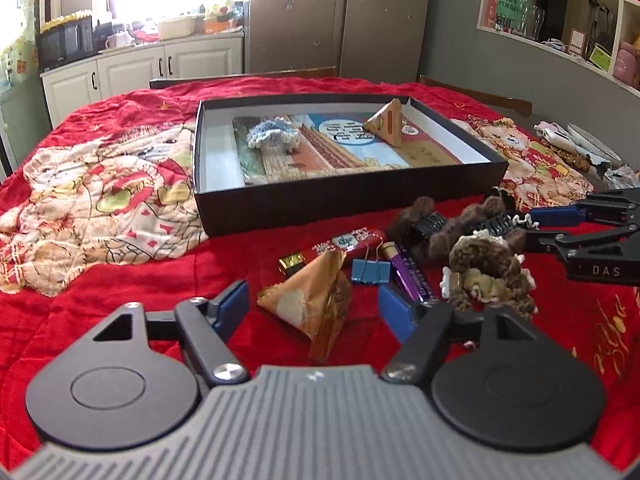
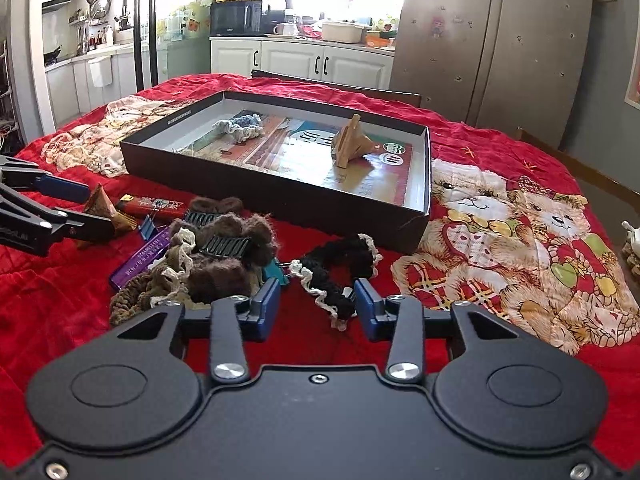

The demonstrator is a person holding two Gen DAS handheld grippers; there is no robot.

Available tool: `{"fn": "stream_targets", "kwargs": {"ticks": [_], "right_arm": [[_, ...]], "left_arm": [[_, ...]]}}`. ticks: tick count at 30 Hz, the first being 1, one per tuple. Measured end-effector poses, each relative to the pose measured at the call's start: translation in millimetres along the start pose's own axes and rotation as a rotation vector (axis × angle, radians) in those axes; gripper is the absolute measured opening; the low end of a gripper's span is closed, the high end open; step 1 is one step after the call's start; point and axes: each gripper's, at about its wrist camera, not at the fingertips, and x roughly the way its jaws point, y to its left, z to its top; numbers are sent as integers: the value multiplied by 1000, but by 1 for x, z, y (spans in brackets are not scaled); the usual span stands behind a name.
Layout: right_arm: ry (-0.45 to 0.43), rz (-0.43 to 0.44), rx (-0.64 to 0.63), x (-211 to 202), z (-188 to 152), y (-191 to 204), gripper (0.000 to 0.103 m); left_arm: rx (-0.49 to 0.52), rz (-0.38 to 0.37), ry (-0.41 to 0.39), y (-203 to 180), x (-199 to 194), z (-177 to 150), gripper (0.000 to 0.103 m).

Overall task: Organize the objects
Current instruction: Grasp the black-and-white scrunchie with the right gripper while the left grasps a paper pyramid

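Note:
A gold pyramid-shaped packet (image 1: 312,304) lies on the red cloth between the fingers of my left gripper (image 1: 314,307), which is open; neither pad touches the packet. My right gripper (image 2: 318,307) is open too, around the near end of a black scrunchie with cream trim (image 2: 340,264). The open black box (image 1: 348,200) behind holds a blue crochet scrunchie (image 1: 272,136) and another pyramid packet (image 1: 386,122). Between the grippers lie furry brown hair clips (image 2: 232,236), a brown crochet scrunchie (image 1: 488,272), a purple tube (image 1: 412,276), a blue binder clip (image 1: 370,271) and a red bar (image 1: 344,240).
A red cloth with teddy bear prints (image 2: 520,240) covers the table. Small white and brown items (image 1: 568,140) sit at its far right edge. Chair backs (image 2: 400,94), white cabinets (image 2: 320,64) and a fridge (image 2: 480,40) stand beyond the table.

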Motion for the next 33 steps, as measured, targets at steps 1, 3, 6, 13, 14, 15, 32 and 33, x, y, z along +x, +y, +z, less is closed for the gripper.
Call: {"fn": "stream_targets", "kwargs": {"ticks": [1, 3, 6, 13, 14, 15, 32, 33], "right_arm": [[-1, -2, -2, 1, 0, 0, 36], [1, -6, -5, 3, 0, -1, 33], [5, -6, -1, 5, 0, -2, 29], [14, -11, 8, 8, 0, -4, 24], [14, -13, 11, 8, 0, -4, 22], [14, -13, 14, 8, 0, -5, 21], [-11, -31, 50, 1, 1, -11, 9], [-14, -33, 51, 0, 1, -11, 9]], "left_arm": [[-1, 1, 3, 0, 1, -1, 76], [-5, 2, 7, 2, 3, -2, 74], [-17, 4, 10, 4, 5, -3, 69], [-14, 14, 4, 4, 6, -4, 59], [-11, 15, 3, 3, 6, -4, 59], [-8, 13, 3, 3, 6, -4, 58], [-14, 9, -8, 2, 4, -3, 52], [-13, 9, -9, 2, 3, -3, 52]]}}
